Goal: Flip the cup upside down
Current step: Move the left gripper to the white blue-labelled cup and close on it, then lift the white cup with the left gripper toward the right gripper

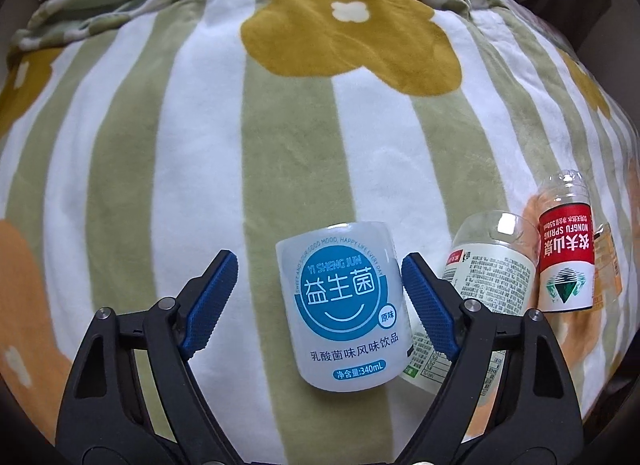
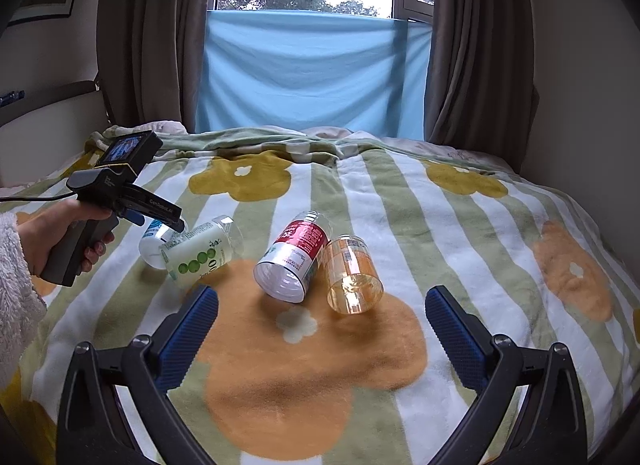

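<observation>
A white cup with a blue label (image 1: 344, 309) lies on the striped flower blanket (image 1: 200, 165) between the fingers of my left gripper (image 1: 318, 261), which is open; the right pad (image 1: 428, 301) is close to the cup's side and the left pad stands apart. In the right wrist view this cup (image 2: 150, 243) is partly hidden behind a green-label cup (image 2: 200, 257), with the left gripper (image 2: 176, 223) over it. My right gripper (image 2: 323, 295) hangs open and empty above the blanket, short of a red-label cup (image 2: 292, 261) and an orange cup (image 2: 352, 277), both on their sides.
The green-label cup (image 1: 488, 277), red-label cup (image 1: 566, 261) and orange cup (image 1: 608, 261) lie close together right of the left gripper. A hand (image 2: 52, 233) in a fluffy sleeve holds that gripper. Brown curtains (image 2: 476, 45) and a blue cloth (image 2: 312, 73) stand behind the bed.
</observation>
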